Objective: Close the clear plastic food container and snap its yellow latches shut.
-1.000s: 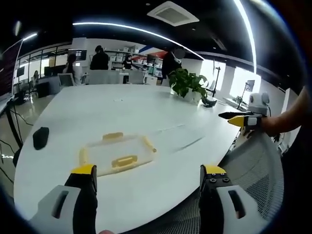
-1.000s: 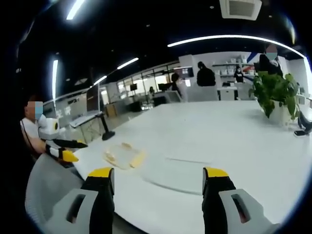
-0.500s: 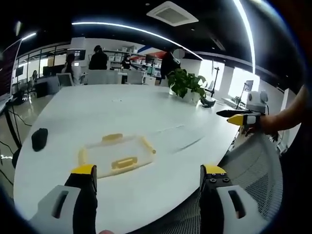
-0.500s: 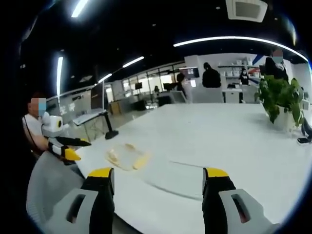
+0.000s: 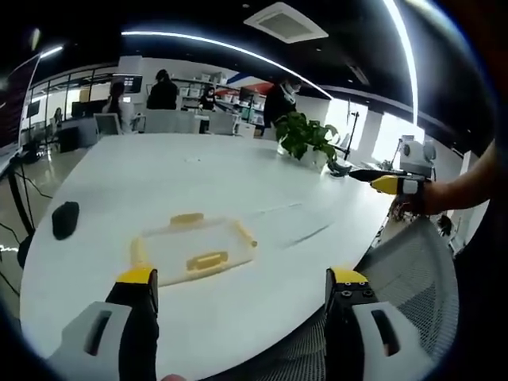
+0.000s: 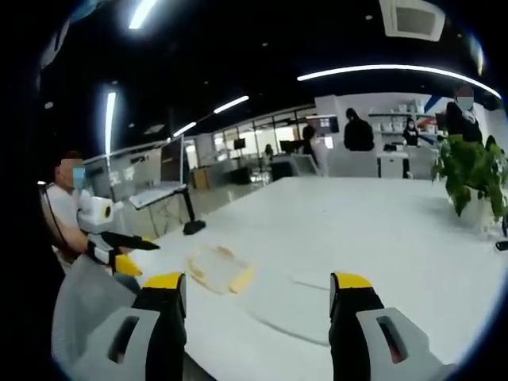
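Right gripper [image 6: 258,290] raised higher, left gripper [image 5: 242,286] level, both released, container [image 5: 193,248] untouched

At the bottom of the right gripper view our right gripper [image 6: 252,298] stands with jaws apart above the white table [image 6: 381,230]. Left of centre lies the clear container [image 6: 221,271]. At far left we see the left gripper [image 6: 127,250].
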A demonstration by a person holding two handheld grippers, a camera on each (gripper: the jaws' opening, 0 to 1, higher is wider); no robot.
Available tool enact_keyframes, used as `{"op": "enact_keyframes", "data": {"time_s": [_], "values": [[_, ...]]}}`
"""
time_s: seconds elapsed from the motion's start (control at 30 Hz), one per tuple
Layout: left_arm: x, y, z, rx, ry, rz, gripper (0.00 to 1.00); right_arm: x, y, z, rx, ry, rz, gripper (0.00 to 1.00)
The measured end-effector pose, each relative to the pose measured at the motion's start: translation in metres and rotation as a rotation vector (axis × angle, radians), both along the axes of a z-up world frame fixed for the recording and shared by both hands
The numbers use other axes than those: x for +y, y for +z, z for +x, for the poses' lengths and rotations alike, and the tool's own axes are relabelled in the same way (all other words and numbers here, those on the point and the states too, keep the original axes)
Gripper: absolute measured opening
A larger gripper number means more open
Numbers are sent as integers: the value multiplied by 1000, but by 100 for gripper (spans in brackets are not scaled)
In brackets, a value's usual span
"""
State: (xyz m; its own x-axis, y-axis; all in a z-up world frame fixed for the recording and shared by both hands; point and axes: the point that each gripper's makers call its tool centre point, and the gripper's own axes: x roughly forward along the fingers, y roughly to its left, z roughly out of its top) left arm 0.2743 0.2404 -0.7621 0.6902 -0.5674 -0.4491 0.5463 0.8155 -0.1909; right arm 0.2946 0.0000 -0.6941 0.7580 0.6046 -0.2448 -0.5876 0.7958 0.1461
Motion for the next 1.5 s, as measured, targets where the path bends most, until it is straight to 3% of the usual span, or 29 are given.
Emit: {"op": "enact_keyframes", "data": {"time_s": [1.5], "values": [[14, -12, 12, 60, -62, -2, 84, 64, -6, 27, 5, 137, 17, 72]]}}
